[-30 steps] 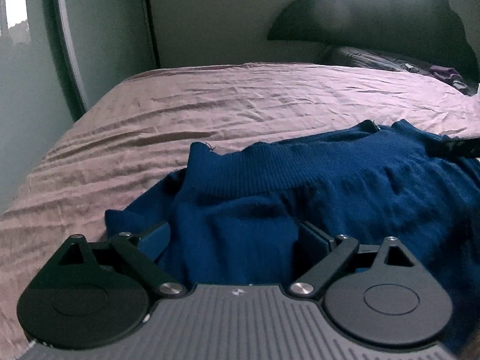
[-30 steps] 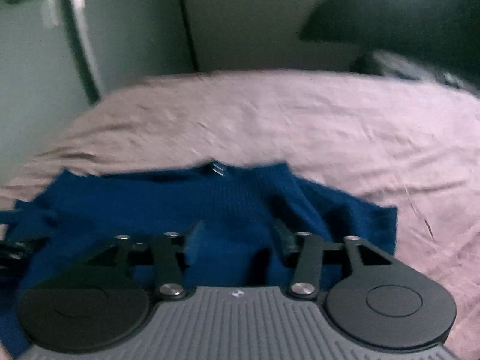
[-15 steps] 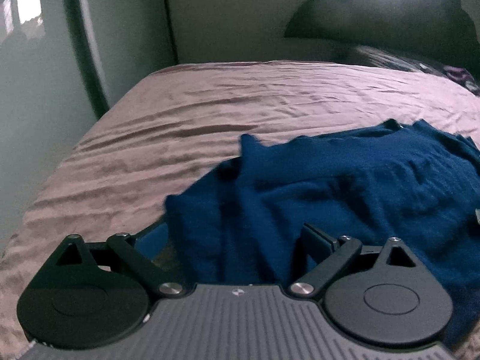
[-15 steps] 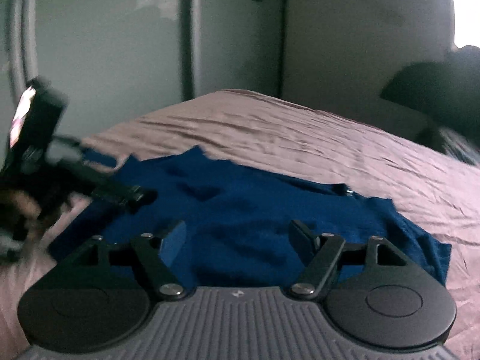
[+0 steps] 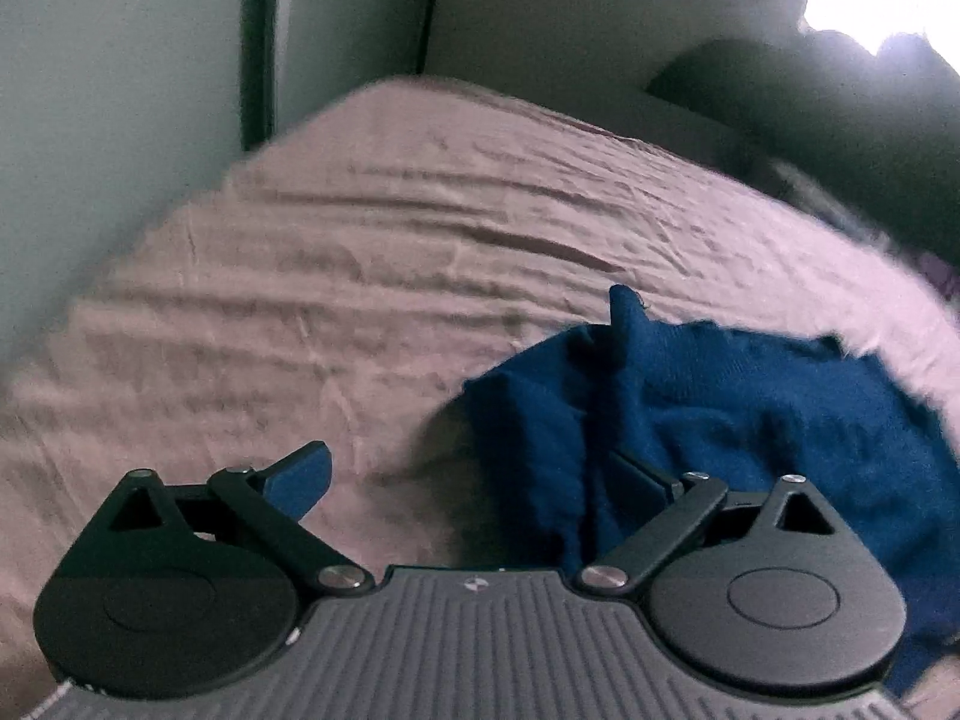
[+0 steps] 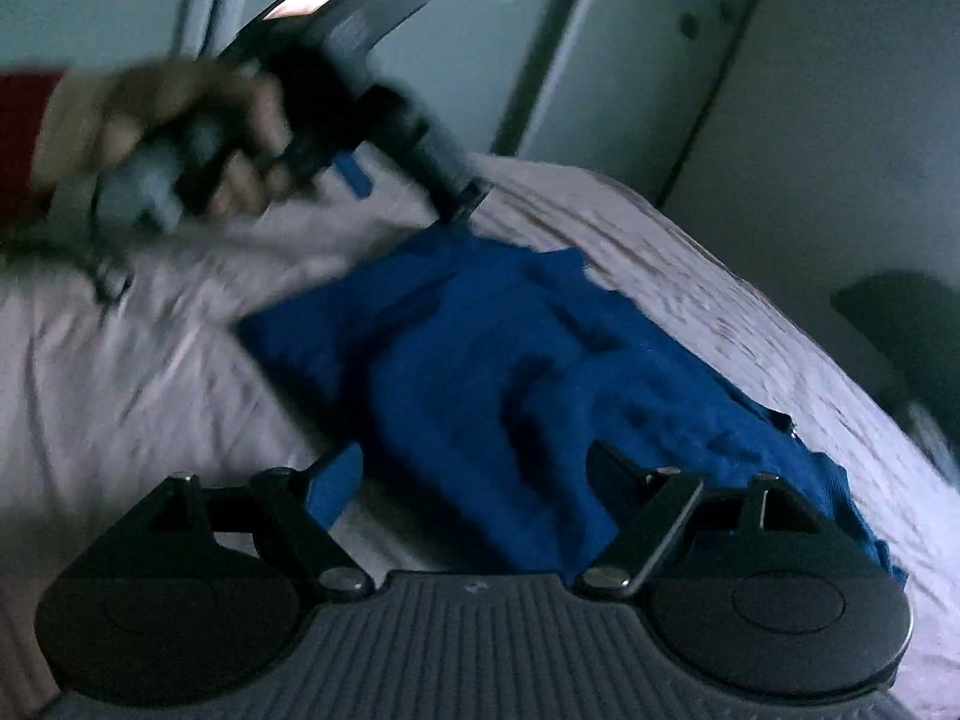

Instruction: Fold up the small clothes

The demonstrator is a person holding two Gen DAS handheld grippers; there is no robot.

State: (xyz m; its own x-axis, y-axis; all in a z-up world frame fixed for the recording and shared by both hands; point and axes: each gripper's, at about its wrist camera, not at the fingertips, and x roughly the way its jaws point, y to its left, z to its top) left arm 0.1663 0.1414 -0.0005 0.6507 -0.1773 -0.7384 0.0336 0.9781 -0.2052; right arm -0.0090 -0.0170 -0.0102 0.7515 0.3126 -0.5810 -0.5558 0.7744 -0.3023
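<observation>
A dark blue knit sweater (image 5: 750, 420) lies crumpled on the mauve bed sheet (image 5: 360, 300). My left gripper (image 5: 471, 474) is open wide. Its right finger is over the sweater's left edge and its left finger over bare sheet. In the right wrist view the sweater (image 6: 480, 360) runs from the far middle down to the right. My right gripper (image 6: 477, 480) hovers over its near end. Its jaws are opening, with cloth below them and no pad pressing on it. A hand (image 6: 150, 114) holds the left gripper (image 6: 411, 195) at the sweater's far corner.
The sheet (image 6: 150, 372) stretches bare to the left of the sweater. Pale wardrobe doors (image 5: 90, 120) stand close along the bed's far side. A dark headboard or cushion (image 5: 810, 108) rises at the back right. A red sleeve (image 6: 24, 120) shows at the left edge.
Both views have swung. The left gripper slid left, so the sweater now sits at its right. The right gripper's jaws have widened, and the hand with the left gripper has come closer in its view.
</observation>
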